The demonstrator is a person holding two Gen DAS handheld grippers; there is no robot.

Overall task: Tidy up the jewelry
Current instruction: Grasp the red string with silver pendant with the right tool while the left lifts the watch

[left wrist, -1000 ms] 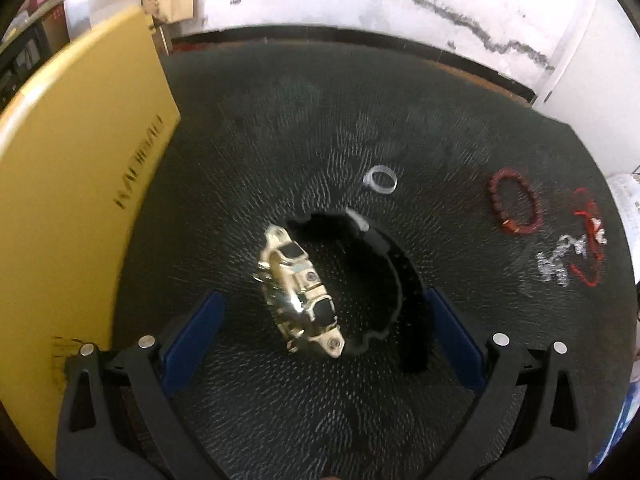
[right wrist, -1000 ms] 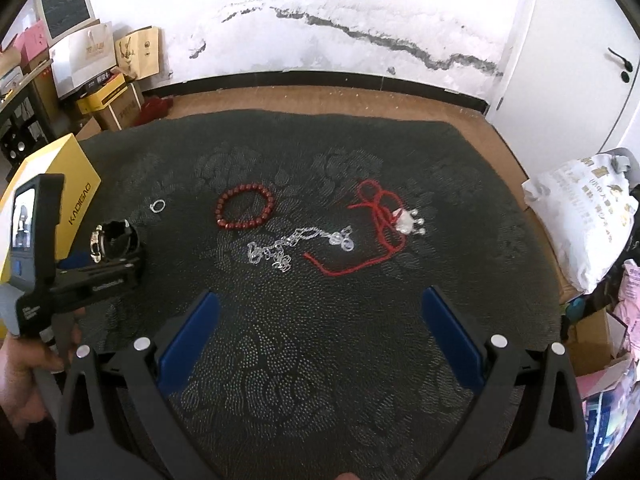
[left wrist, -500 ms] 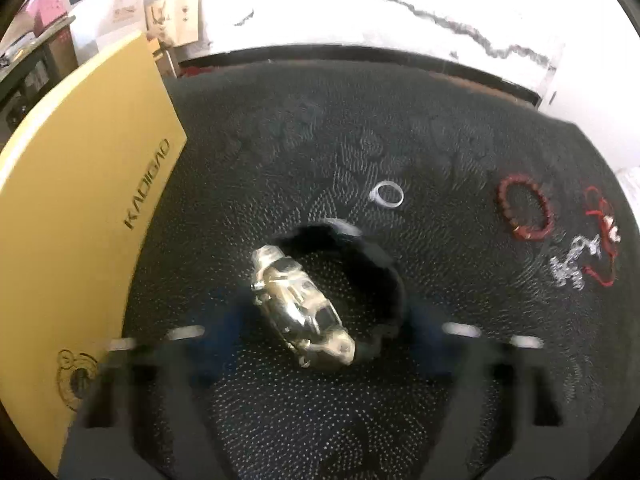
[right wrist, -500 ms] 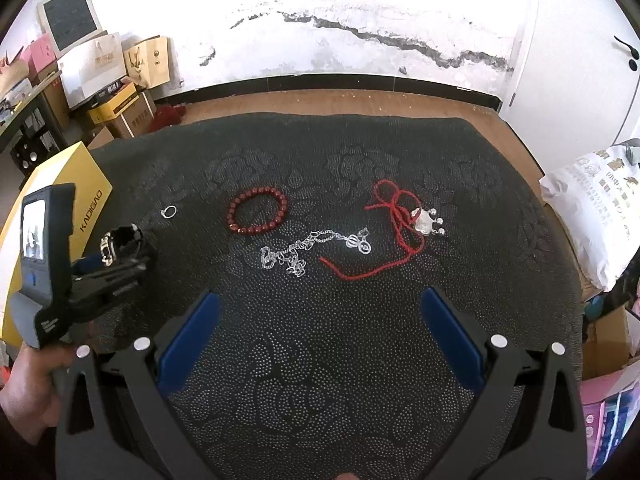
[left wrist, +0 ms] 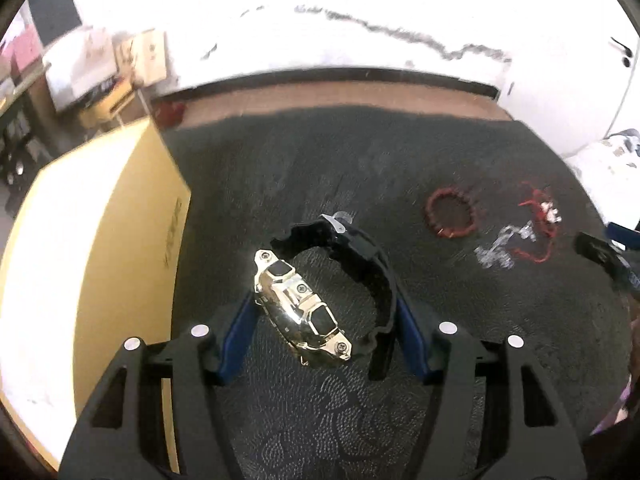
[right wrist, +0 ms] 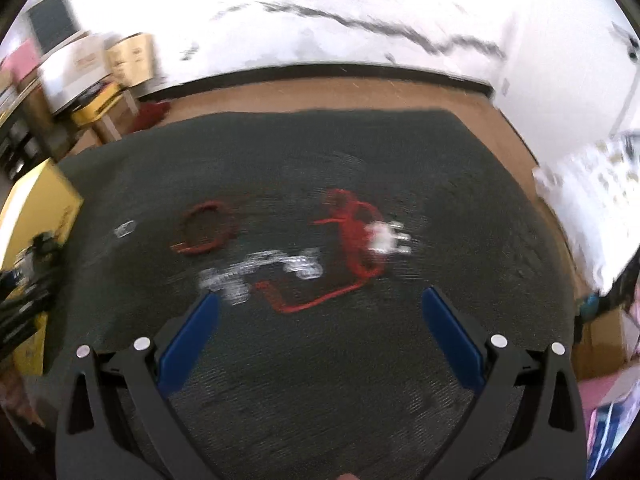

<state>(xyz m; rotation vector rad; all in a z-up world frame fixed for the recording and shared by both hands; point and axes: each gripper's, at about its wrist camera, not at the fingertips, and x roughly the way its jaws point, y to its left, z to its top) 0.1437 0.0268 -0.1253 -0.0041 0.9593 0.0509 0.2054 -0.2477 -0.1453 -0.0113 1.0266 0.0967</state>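
My left gripper (left wrist: 326, 312) is shut on a gold watch (left wrist: 298, 308) with a black strap (left wrist: 372, 264) and holds it above the dark patterned mat (left wrist: 320, 160). A red bead bracelet (left wrist: 452, 216), a silver chain (left wrist: 498, 248) and a red cord necklace (left wrist: 538, 224) lie to the right. A small clear ring (right wrist: 125, 229) lies left of the bracelet (right wrist: 206, 230) in the blurred right wrist view. My right gripper (right wrist: 318, 312) is open and empty, low over the mat just short of the silver chain (right wrist: 260, 268) and red cord (right wrist: 352, 240).
A large yellow box (left wrist: 92, 248) stands at the mat's left edge and shows in the right wrist view too (right wrist: 36, 208). Cardboard boxes (right wrist: 124, 60) stand by the back wall. A white bag (right wrist: 592, 200) sits off the mat to the right.
My left gripper closed on the watch and lifted it, tilting the view up. My right gripper moved forward and down toward the silver chain and red cord; its view is motion-blurred.
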